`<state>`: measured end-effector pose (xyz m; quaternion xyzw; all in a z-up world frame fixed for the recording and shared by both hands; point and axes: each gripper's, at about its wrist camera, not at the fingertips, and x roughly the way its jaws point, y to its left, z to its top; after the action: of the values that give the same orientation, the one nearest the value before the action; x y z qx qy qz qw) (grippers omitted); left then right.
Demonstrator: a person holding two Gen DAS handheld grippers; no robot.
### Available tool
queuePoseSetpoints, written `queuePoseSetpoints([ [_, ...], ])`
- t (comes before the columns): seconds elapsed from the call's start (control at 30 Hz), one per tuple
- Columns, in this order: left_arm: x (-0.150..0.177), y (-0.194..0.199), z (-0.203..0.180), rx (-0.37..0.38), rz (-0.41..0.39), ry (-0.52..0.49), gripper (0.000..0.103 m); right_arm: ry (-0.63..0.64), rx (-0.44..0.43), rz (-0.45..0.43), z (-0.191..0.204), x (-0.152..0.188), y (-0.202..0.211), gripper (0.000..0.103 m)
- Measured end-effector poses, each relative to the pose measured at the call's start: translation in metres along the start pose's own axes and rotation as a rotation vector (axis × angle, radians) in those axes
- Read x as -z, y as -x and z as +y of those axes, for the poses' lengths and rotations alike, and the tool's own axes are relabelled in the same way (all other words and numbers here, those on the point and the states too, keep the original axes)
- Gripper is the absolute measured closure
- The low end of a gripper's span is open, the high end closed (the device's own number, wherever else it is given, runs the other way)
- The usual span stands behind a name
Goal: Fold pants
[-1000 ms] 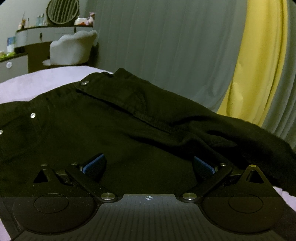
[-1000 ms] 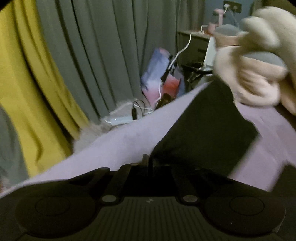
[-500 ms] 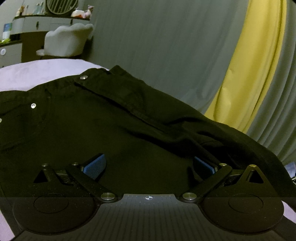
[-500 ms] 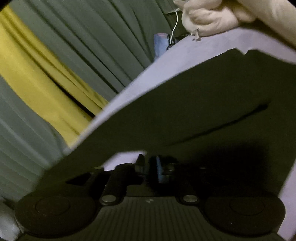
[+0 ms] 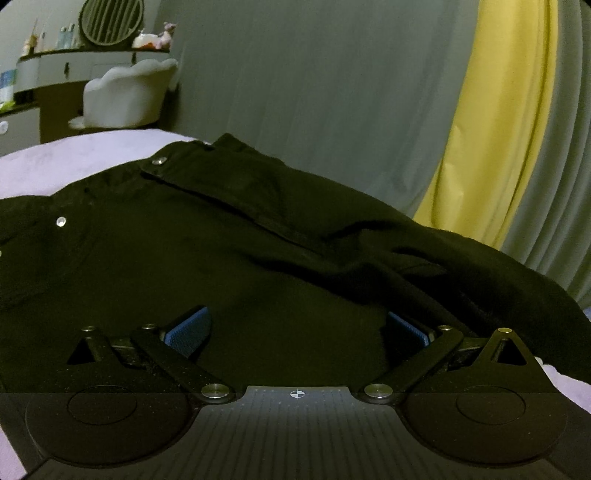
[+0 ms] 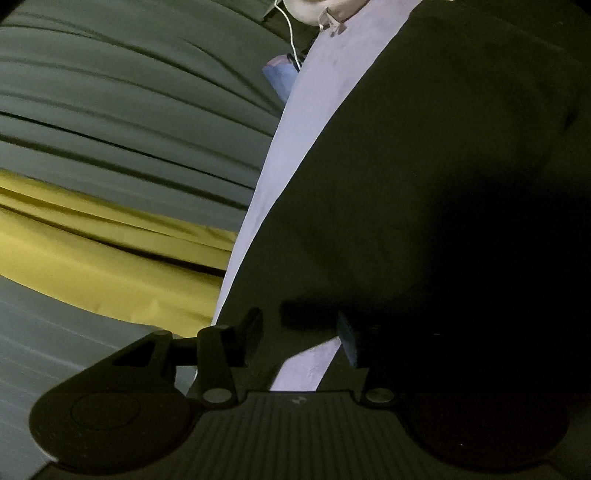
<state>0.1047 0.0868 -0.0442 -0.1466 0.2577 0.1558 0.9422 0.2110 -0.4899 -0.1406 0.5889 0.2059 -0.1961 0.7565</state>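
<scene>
Black pants lie spread on a lilac bed cover, waistband and metal buttons toward the far left. My left gripper hovers low over the cloth, open wide, its blue pads far apart and pressing on nothing. In the right wrist view, which is rolled sideways, a pants leg lies flat along the bed cover. My right gripper sits at the leg's near end and its jaws are opening. Dark cloth lies between the fingers, and the pads do not press on it.
Grey curtains and a yellow curtain hang behind the bed. A white chair and a dresser with a round mirror stand at the far left. A cream plush thing, a white cable and a blue bag lie beyond the bed's far end.
My right gripper, first shut on the lifted pants leg, rolled and sank toward the bed; the leg now lies flat and the jaws have parted. The left gripper stayed put.
</scene>
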Motion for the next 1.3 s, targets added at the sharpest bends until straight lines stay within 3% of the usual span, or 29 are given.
queuePoseSetpoints([
  [0.13,0.0,0.0,0.0,-0.002,0.001,-0.003,0.0,-0.01,-0.01,0.06,-0.002,0.015,0.004,0.058],
  [0.37,0.001,0.002,0.004,0.015,-0.001,0.011,0.0,-0.077,-0.025,0.024,-0.002,0.007,-0.014,0.057],
  [0.43,0.001,0.002,0.003,0.015,-0.002,0.011,0.0,-0.095,-0.014,0.022,-0.001,0.006,-0.016,0.07],
  [0.47,0.001,0.002,0.003,0.014,-0.002,0.009,0.0,-0.075,-0.01,0.019,0.002,0.007,-0.015,0.087],
  [0.5,0.001,0.001,0.002,0.011,-0.002,0.006,0.0,-0.045,-0.013,0.009,0.005,0.008,-0.012,0.094],
  [0.6,0.002,0.001,0.0,0.003,0.0,-0.005,0.0,0.014,-0.039,-0.042,0.009,0.009,-0.004,0.1],
  [0.77,0.002,0.0,-0.001,0.0,0.001,-0.009,0.0,-0.014,-0.109,-0.047,-0.003,0.008,-0.01,0.095],
  [0.87,0.002,0.0,-0.001,-0.001,0.001,-0.009,0.0,-0.06,-0.09,-0.015,-0.013,0.006,-0.008,0.091],
  [0.93,0.002,0.0,-0.002,-0.005,0.002,-0.014,0.0,-0.084,-0.091,0.013,-0.012,0.012,-0.008,0.069],
  [0.97,0.002,0.0,-0.002,-0.007,0.003,-0.017,0.0,-0.08,-0.088,0.034,-0.011,0.017,-0.01,0.052],
  [1.1,0.001,0.0,0.0,-0.002,0.002,-0.011,0.0,-0.008,-0.071,0.025,-0.002,0.029,-0.012,0.051],
  [1.17,0.001,0.0,0.001,0.003,0.002,-0.004,0.0,-0.042,-0.071,0.023,-0.004,0.026,-0.019,0.052],
  [1.23,0.001,0.0,0.0,0.003,0.003,-0.005,0.0,-0.059,-0.072,0.008,-0.007,0.023,-0.019,0.056],
  [1.3,0.001,0.0,0.0,0.002,0.003,-0.005,0.0,-0.081,-0.061,-0.007,-0.008,0.02,-0.022,0.068],
])
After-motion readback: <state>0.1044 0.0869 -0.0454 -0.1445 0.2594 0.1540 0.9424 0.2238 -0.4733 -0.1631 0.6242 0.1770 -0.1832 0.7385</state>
